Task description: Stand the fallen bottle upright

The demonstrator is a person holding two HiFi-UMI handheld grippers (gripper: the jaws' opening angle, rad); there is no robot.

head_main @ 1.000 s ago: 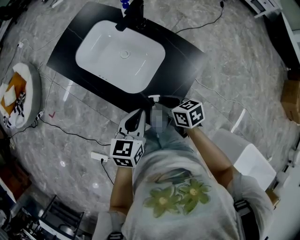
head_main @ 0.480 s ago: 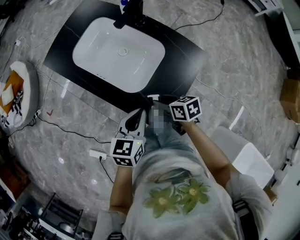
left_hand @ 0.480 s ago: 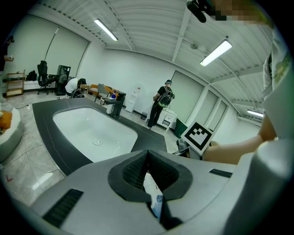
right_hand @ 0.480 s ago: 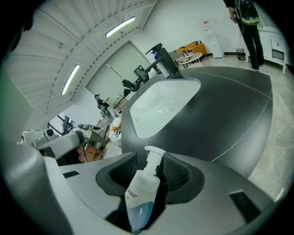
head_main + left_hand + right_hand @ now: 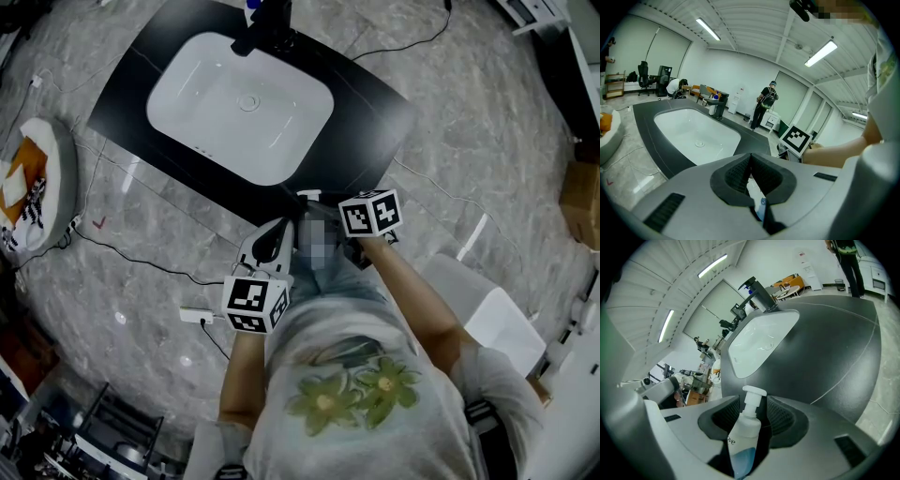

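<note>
A white pump bottle (image 5: pixel 743 434) with blue liquid low in it lies tilted between the pads of my right gripper (image 5: pixel 753 400). A gap shows on each side of the bottle, so those jaws stand open around it. In the head view only the bottle's white pump cap (image 5: pixel 308 196) shows, at the front edge of the black counter (image 5: pixel 380 103). A mosaic patch hides the rest. There, my right gripper (image 5: pixel 333 202) reaches in from the right. My left gripper (image 5: pixel 281 227) sits just left of the bottle. Its pads (image 5: pixel 740 171) meet at the tips, with a white and blue sliver in the slit.
A white sink (image 5: pixel 239 108) is set in the counter, with a dark faucet (image 5: pixel 267 23) behind it. Cables (image 5: pixel 131 264) and a power strip (image 5: pixel 199 314) lie on the marble floor. A white seat (image 5: pixel 497 319) stands to my right. A person (image 5: pixel 766 105) stands far off.
My right gripper's marker cube has shifted slightly left toward the bottle and rolled. The left gripper has stayed where it was.
</note>
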